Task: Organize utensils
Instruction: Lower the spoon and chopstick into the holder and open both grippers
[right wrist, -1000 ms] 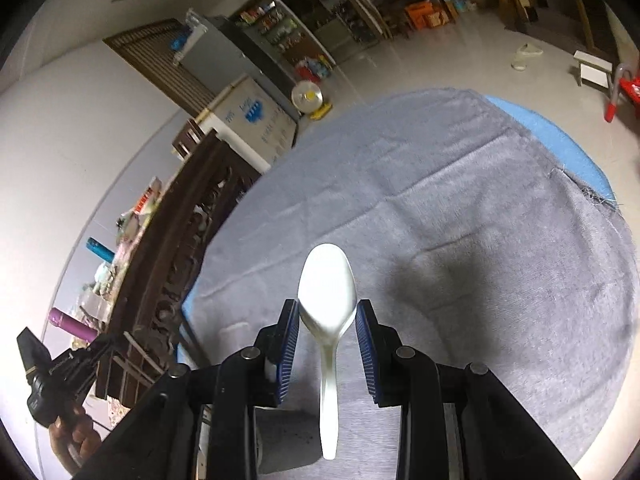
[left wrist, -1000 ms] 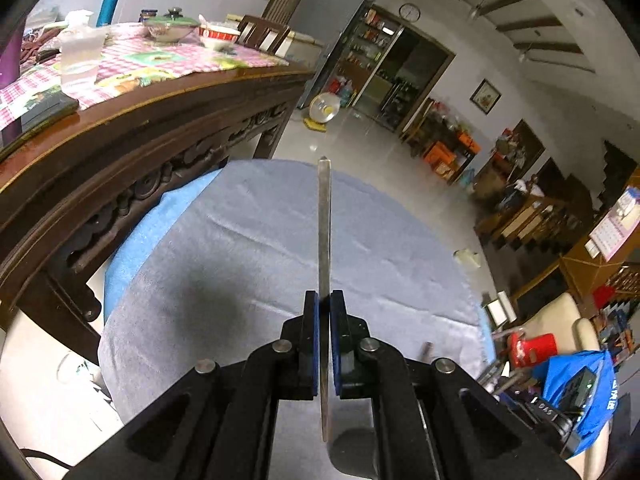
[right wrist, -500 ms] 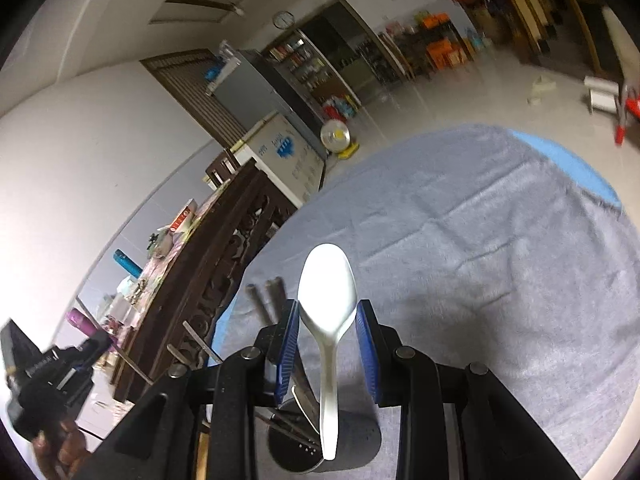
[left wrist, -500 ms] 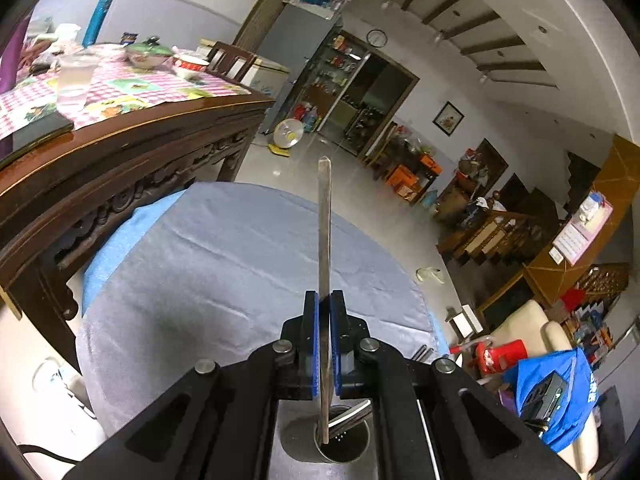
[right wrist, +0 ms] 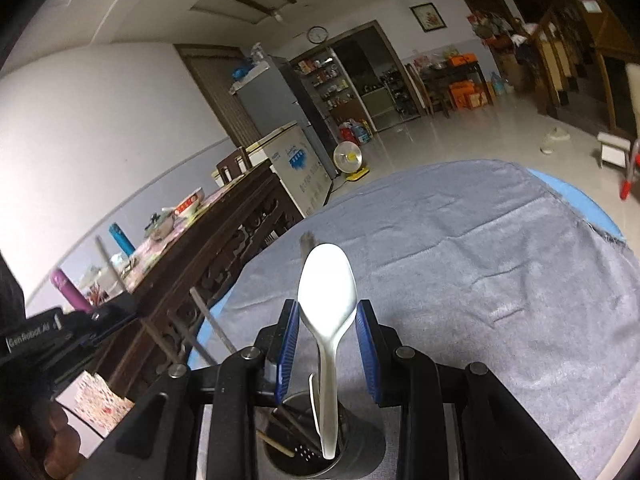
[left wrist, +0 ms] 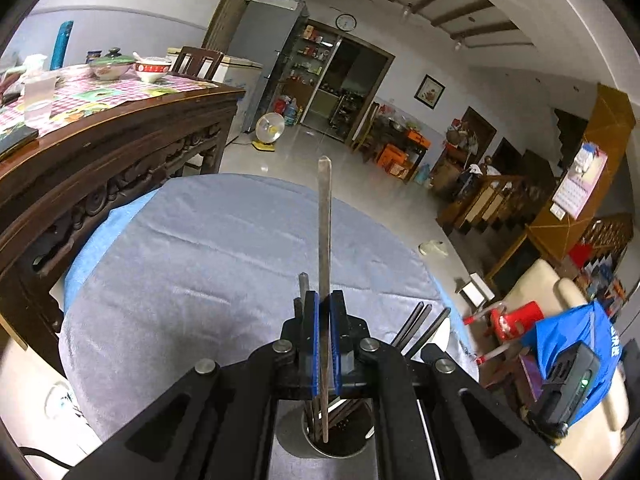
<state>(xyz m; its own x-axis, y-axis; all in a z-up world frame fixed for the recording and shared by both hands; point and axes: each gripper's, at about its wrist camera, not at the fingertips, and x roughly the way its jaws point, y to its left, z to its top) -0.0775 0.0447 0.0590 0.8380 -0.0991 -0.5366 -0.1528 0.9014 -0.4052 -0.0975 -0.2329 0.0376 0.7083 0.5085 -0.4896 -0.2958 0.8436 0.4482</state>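
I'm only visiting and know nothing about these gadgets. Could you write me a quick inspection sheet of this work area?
Surface: round table under a grey cloth.
Job's things: metal holder with utensils inside; white spoon; flat metal utensil.
Clutter: nothing seen on the cloth.
Grippers: left gripper shut on the flat metal utensil; right gripper shut on the white spoon.
Cables: one dark cable at the lower edge.
Surroundings: carved wooden table, fridge, floor fan.
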